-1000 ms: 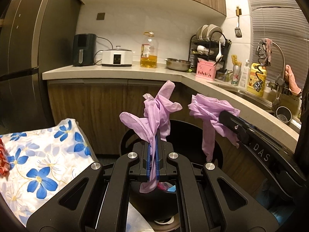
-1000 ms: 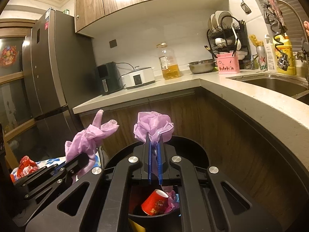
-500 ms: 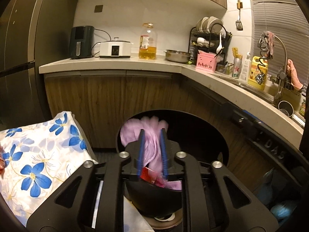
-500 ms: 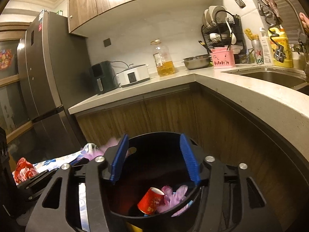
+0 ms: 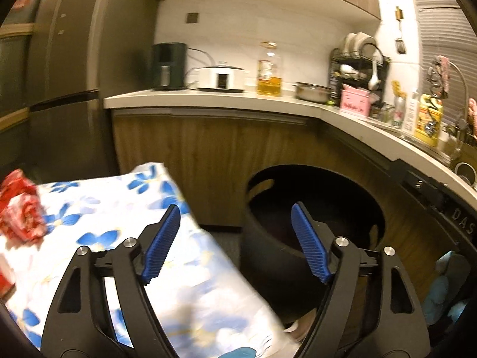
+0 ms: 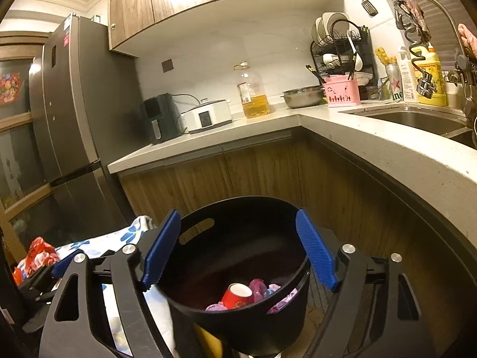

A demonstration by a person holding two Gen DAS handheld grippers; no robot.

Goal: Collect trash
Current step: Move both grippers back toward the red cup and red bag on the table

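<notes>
On your left, red wrappers (image 5: 22,208) lie on the flowered cloth (image 5: 98,205) covering the table. Your left gripper (image 5: 235,238) hangs above the cloth's edge, fingers (image 5: 162,241) opening wide and empty. Your right gripper (image 6: 238,249) hovers over the black bin (image 6: 241,316), fingers opening, nothing between them; a red cup (image 6: 235,295) and purple gloves (image 6: 258,288) lie inside.

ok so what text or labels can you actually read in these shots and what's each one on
"DAS": white letters on the black right gripper body, cut off at the frame edge.
"ine": partial white lettering on the green can with a red star by the sink.
Oil bottle label: too small to read.
Yellow detergent bottle print: blurred, unreadable.
Fridge sticker: unreadable.
</notes>
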